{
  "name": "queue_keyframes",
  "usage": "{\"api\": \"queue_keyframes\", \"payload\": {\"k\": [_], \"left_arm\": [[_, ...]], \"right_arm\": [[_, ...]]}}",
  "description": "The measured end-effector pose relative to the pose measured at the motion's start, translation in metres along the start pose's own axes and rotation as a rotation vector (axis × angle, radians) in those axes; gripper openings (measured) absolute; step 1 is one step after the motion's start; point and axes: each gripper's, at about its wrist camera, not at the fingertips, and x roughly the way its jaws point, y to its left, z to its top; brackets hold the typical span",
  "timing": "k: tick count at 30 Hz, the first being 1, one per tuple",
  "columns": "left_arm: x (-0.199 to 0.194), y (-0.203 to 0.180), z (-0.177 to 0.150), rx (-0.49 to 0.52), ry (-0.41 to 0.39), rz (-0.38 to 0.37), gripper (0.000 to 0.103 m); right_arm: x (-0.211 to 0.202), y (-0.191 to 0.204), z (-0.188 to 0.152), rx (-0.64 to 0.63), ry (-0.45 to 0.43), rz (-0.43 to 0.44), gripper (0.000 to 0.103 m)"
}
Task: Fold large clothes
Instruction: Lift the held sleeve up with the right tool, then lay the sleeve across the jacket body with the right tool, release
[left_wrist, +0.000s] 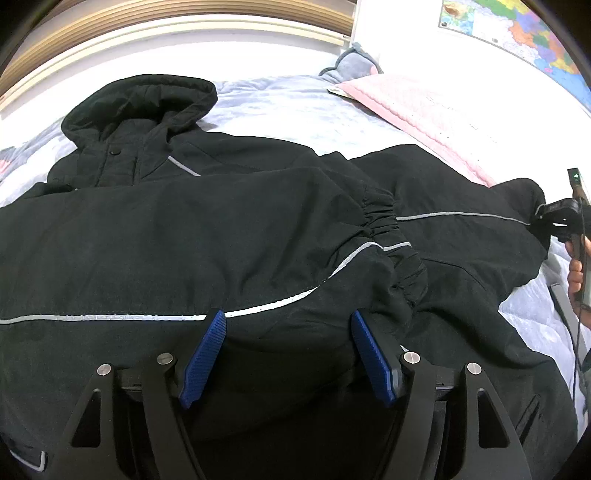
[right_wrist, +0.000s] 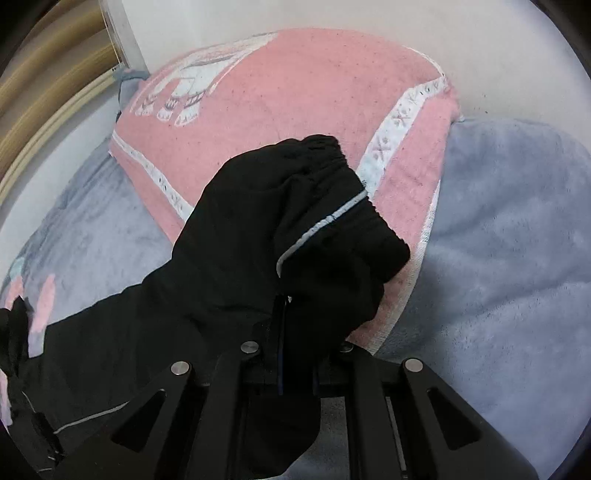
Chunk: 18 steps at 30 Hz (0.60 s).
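Black cuff (right_wrist: 325, 206) clamped in right gripper (right_wrist: 295, 325) — left gripper (left_wrist: 288, 325) gapes over jacket (left_wrist: 147, 240); next, sleeve folds inward

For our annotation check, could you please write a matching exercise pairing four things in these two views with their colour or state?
Things:
1. left gripper
2. right gripper
3. jacket hood
4. towel

Descriptions:
A. pink with white trim
B. open above the folded sleeve
C. shut on the sleeve cuff
D. black, lying flat on the bedspread

Pairs: 1-B, 2-C, 3-D, 4-A
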Motion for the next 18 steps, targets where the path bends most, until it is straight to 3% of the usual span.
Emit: {"api": "queue_keyframes", "payload": {"k": [4, 7, 12, 18], "left_arm": [[-0.002, 0.001, 0.003, -0.006, 0.013, -0.013, 0.072], [-0.019, 0.01, 0.012, -0.04, 0.03, -0.081, 0.072], [-0.091, 0.038, 0.028, -0.082, -0.047, -0.07, 0.072], [-0.178, 0.113, 0.029, -0.189, -0.137, 0.005, 0.072]], "right_arm": [[-0.036, 0.015, 0.0, -0.028, -0.021, 0.051, 0.013], [-0.076, 0.044, -0.003, -0.096, -0.059, 0.083, 0.013], [-0.166, 0.135, -0.028, -0.31, -0.152, 0.12, 0.013], [-0.247, 0.276, -0.108, -0.542, -0.188, 0.271, 0.014]]}}
